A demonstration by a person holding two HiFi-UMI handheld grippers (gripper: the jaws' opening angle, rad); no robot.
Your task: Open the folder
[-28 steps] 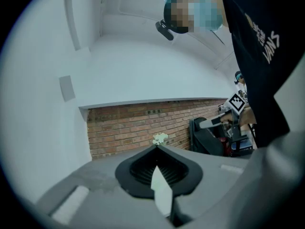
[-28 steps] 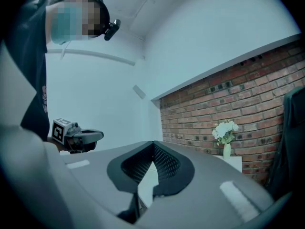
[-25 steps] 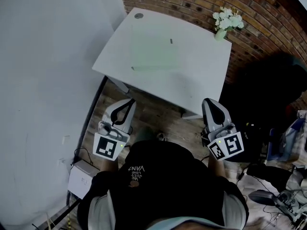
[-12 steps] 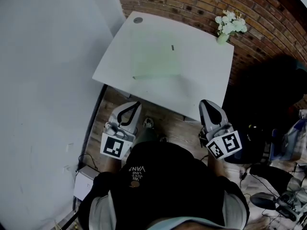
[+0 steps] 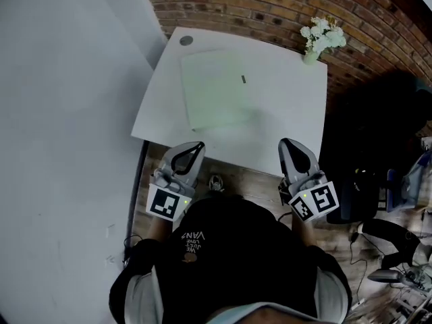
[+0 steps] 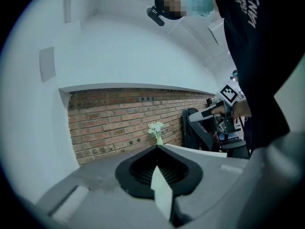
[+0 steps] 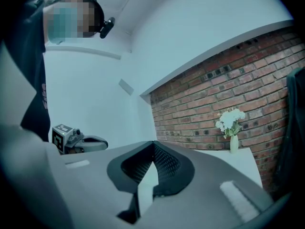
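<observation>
The pale green folder (image 5: 214, 90) lies flat on the white worktop (image 5: 290, 113), ahead of the left tongs (image 5: 192, 148) and apart from both pairs. A small dark mark (image 5: 244, 79) shows near its far right edge. The left tongs are clenched on nothing at the worktop's near edge. The right tongs (image 5: 289, 146), level with them, are clenched and empty too. A vase of white flowers (image 5: 320, 36) stands far ahead of the right tongs, by the brick wall (image 5: 270, 9).
</observation>
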